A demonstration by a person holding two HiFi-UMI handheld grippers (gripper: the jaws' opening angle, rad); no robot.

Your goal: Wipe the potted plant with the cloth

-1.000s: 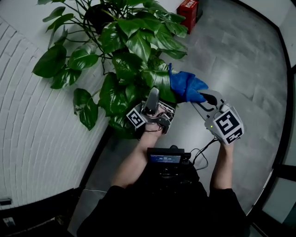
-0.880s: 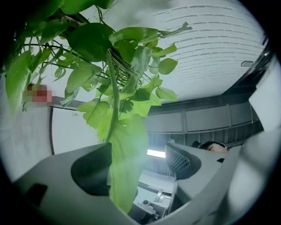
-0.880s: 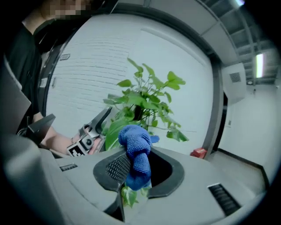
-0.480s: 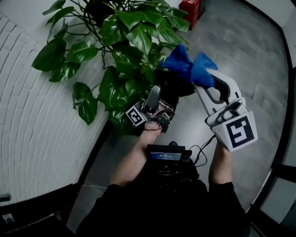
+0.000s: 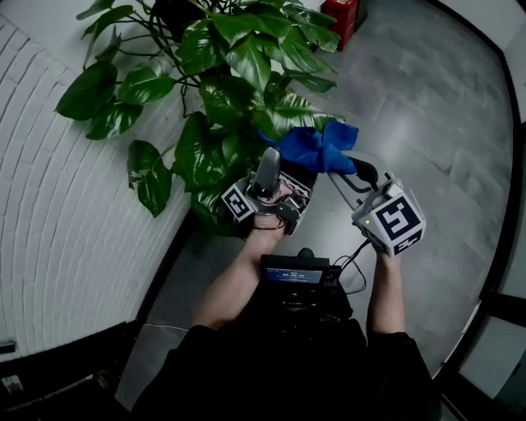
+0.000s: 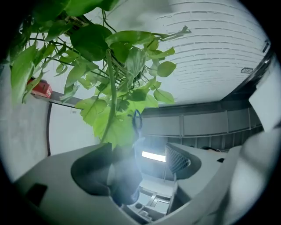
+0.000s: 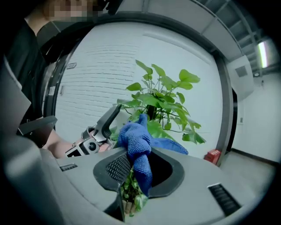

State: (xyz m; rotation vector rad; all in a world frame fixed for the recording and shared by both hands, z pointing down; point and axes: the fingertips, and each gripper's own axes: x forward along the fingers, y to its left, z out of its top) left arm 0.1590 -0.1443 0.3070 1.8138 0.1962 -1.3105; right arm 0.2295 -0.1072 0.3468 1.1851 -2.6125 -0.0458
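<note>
Two grippers work at the plant (image 5: 234, 62). The right gripper (image 7: 139, 169) is clamped tight on the blue cloth (image 5: 308, 148), laid against the foliage. The left gripper (image 6: 140, 162) gapes apart, holding nothing, a stalk (image 6: 110, 96) hanging between its jaws.

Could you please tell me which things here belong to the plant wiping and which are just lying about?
In use: potted plant, blue cloth, right gripper clamping the cloth, left gripper among the leaves.
Not part of it: red box on the floor, screen unit at the person's chest.

No legible text anywhere
</note>
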